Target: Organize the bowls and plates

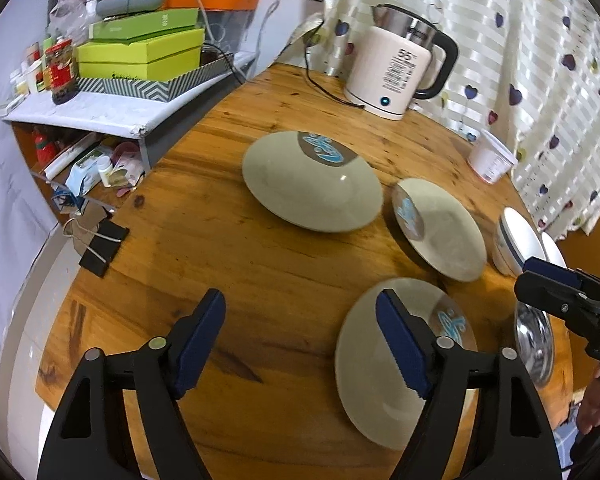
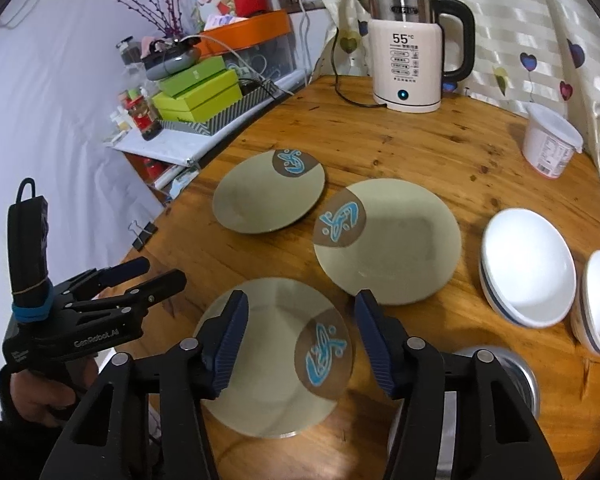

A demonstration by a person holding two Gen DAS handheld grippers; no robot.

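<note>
— Plates first: where are they?

— Three beige plates lie flat on the wooden table: the far plate, the middle plate just beside it, and the near plate closest to the grippers. Two white bowls sit right of the middle plate, with a steel bowl near the table's front edge.

— And the grippers?

— The left gripper hangs wide and empty above bare wood, left of the near plate. The right gripper is half spread over the near plate, gripping nothing.

— Anything else?

— A kettle and a white tub stand at the back.
</note>
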